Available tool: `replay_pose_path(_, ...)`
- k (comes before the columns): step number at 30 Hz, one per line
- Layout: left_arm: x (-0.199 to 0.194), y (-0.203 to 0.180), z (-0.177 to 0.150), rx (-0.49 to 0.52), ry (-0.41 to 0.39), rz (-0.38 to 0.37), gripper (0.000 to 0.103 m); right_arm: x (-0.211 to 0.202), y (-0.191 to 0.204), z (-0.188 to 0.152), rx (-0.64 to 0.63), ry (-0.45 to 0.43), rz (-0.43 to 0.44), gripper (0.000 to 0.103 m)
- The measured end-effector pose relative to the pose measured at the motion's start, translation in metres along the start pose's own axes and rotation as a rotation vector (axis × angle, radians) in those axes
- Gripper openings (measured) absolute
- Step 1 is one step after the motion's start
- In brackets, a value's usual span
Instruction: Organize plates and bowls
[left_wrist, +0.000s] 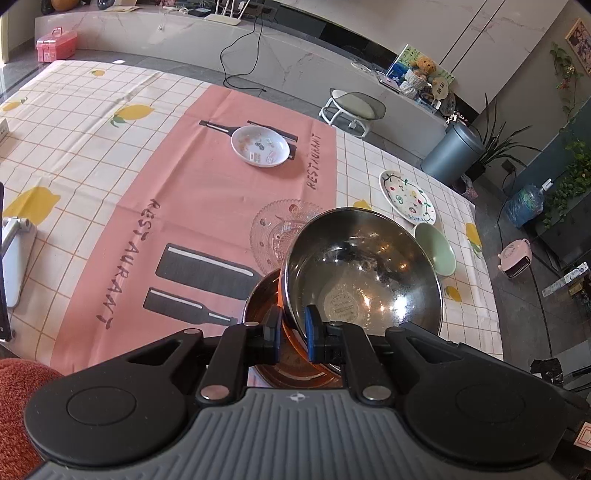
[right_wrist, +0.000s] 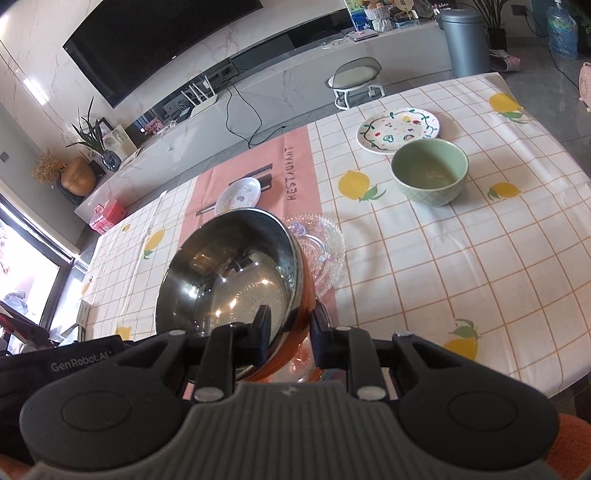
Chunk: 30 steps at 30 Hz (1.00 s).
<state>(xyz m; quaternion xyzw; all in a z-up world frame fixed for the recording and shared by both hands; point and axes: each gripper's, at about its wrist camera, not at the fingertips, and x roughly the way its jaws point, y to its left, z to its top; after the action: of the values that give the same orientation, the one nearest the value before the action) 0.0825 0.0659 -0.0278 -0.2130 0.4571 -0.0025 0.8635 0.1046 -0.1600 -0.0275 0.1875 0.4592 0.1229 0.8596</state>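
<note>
A shiny steel bowl (left_wrist: 362, 266) (right_wrist: 229, 266) hangs tilted over the near table edge. My left gripper (left_wrist: 291, 332) is shut on its rim. In the right wrist view my right gripper (right_wrist: 288, 328) is shut on the rim of what looks like the same bowl. A second steel bowl (left_wrist: 258, 310) (right_wrist: 295, 371) sits directly beneath, partly hidden. Behind them lies a clear glass plate (left_wrist: 273, 229) (right_wrist: 325, 251). Farther off are a white patterned dish (left_wrist: 260, 146) (right_wrist: 238, 194), a painted plate (left_wrist: 406, 197) (right_wrist: 399, 129) and a green bowl (left_wrist: 437, 249) (right_wrist: 428, 173).
A lemon-check cloth with a pink runner (left_wrist: 207, 206) covers the table. A white stand (left_wrist: 14, 258) sits at the left edge. The left gripper's black body (right_wrist: 74, 365) shows at the right wrist view's lower left. A stool (left_wrist: 351, 107) and a grey bin (left_wrist: 454, 151) stand beyond the table.
</note>
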Motion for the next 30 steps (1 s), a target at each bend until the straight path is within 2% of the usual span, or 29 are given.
replay_pose_path(12,0.008,0.010,-0.016,-0.020,0.050,0.029,0.015,0.019,0.001,-0.017,-0.017,0.071,-0.041,0.019)
replay_pose_path(30,0.022,0.000,-0.018,0.060,0.038,0.085,0.016,0.033,0.005,-0.023,-0.072,0.075,-0.104,0.018)
